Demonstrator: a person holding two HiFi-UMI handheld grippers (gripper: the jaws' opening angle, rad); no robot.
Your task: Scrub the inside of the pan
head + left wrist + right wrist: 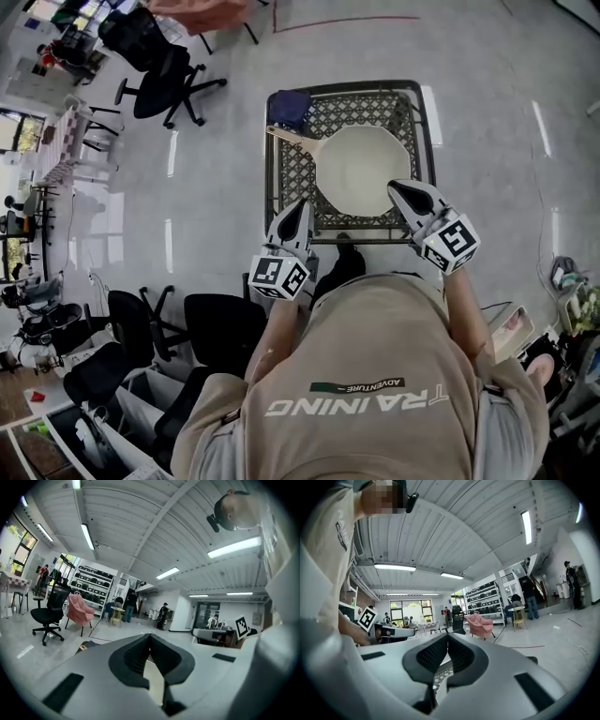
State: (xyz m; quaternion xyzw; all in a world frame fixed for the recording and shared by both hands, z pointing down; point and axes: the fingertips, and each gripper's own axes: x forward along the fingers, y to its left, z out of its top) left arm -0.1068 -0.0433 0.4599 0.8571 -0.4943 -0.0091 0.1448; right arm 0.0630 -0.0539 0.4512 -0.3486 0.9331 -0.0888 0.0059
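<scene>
Since neither claw holds scrubber, risk: bare jaw tips scraping pan lining, or pan skidding on mesh with handle unbraced; left gripper (pixel 300 208): jaws closed together, nothing between, at table's near edge; right gripper (pixel 397 190): jaws closed together, empty, tip over pan's near rim, contact unclear; frying pan (pixel 361 169): centre of mesh-top table (pixel 272 187), wooden handle (pixel 291 138) pointing far-left; contents: none visible, pale interior bare; blue cloth (pixel 289 108): far-left corner, beside handle end.
</scene>
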